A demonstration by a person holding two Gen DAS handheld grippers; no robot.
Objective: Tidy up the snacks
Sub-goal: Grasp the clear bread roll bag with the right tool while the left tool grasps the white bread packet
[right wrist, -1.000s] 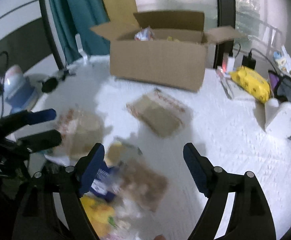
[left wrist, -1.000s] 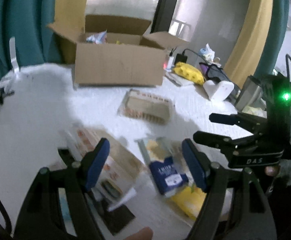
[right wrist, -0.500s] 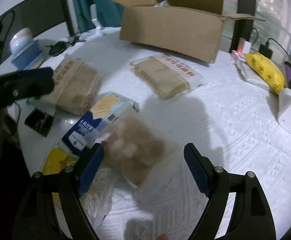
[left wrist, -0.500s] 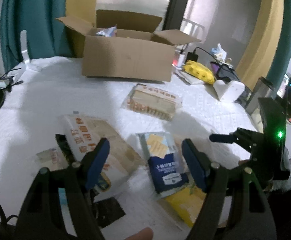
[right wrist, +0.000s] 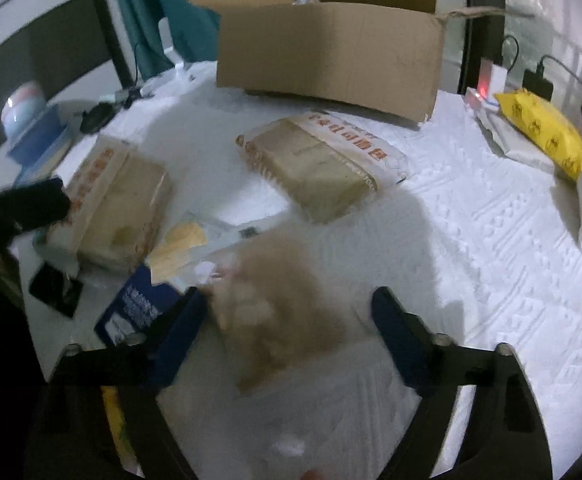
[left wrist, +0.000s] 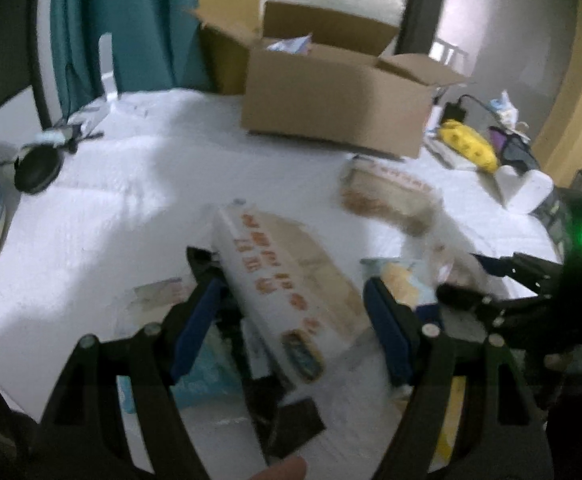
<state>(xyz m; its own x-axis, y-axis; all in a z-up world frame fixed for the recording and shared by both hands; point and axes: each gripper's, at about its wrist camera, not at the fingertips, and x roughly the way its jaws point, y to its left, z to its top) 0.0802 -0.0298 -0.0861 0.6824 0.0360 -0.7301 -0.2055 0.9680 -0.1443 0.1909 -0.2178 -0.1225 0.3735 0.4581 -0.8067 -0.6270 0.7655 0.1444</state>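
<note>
Snack packs lie on a white table [right wrist: 491, 240]. My left gripper [left wrist: 291, 316] is open, its fingers on either side of a long cracker pack [left wrist: 287, 276] with orange print, also in the right wrist view [right wrist: 119, 196]. My right gripper [right wrist: 287, 328] is open around a clear bag of tan snacks [right wrist: 279, 300], blurred. A second cracker pack [right wrist: 319, 164] lies mid-table, and shows in the left wrist view [left wrist: 391, 196]. A blue and yellow packet [right wrist: 147, 300] lies between. The open cardboard box [right wrist: 331, 48] stands at the back [left wrist: 331, 104].
A yellow bag [right wrist: 539, 128], chargers and a white device [left wrist: 527, 188] sit at the right. A black round object [left wrist: 37, 168] and a blue stack [right wrist: 35, 128] sit at the left edge. A dark flat card [right wrist: 55, 288] lies near the front edge.
My left gripper has moved left, from over the blue packet to around the long cracker pack. My right gripper has moved closer and lower over the clear bag of tan snacks.
</note>
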